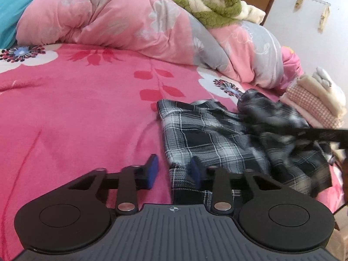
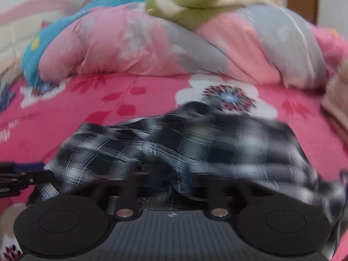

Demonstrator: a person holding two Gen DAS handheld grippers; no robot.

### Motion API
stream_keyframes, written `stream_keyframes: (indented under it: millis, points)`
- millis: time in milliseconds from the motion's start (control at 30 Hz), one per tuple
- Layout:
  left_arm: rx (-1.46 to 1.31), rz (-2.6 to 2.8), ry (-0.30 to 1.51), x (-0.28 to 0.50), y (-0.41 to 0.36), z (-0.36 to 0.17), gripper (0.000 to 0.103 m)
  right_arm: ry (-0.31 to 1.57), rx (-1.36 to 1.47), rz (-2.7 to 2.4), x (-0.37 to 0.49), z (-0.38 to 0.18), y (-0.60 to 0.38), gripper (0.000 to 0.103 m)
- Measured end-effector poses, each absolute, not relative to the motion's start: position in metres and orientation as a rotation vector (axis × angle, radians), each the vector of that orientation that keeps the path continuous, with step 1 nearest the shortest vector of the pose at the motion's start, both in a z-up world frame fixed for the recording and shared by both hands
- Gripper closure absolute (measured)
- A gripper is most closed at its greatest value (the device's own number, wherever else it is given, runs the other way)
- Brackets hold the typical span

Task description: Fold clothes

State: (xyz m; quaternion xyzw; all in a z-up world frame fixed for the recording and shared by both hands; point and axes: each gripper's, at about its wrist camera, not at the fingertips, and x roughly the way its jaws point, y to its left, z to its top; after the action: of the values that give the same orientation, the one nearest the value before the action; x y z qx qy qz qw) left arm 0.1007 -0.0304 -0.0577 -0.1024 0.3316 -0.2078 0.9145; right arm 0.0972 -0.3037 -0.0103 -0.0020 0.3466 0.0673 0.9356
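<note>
Behind the black-and-white plaid cotton garment (image 1: 217,143), a puffy pink and grey floral quilt (image 1: 121,19) is heaped, with a green and cream fleece blanket (image 1: 208,2) on top of it. Beside the garment sits a stack of folded cream and pink checked clothes (image 1: 315,102). The garment lies crumpled on the bright pink flowered bedsheet (image 1: 76,113), its far side bunched into folds. The left gripper (image 1: 174,171) is spread wide, blue pads (image 1: 153,167) apart, straddling the garment's near edge. The right gripper (image 2: 171,184) is buried under blurred plaid cloth (image 2: 217,148); its grip cannot be made out.
</note>
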Motion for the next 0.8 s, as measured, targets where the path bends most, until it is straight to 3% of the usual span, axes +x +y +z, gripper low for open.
stream_keyframes:
  millis: [100,333,667,800]
  points:
    - [-0.19,-0.415,0.682,0.1,-0.036,-0.057,0.089,0.613,0.113,0.074,0.067,0.013,-0.342,0.098]
    - [-0.16,-0.39,0.684,0.098,-0.044,-0.055,0.09,0.438,0.297,-0.223,0.018,0.039,-0.453,0.099]
    - [-0.113,-0.372,0.672,0.093,-0.051,-0.051,0.094,0.543,0.582,-0.526,-0.025,-0.045,-0.566,0.099]
    - [-0.106,-0.382,0.653,0.088,-0.051,-0.048,0.096,0.51,0.611,-0.512,-0.041,-0.038,-0.561,0.09]
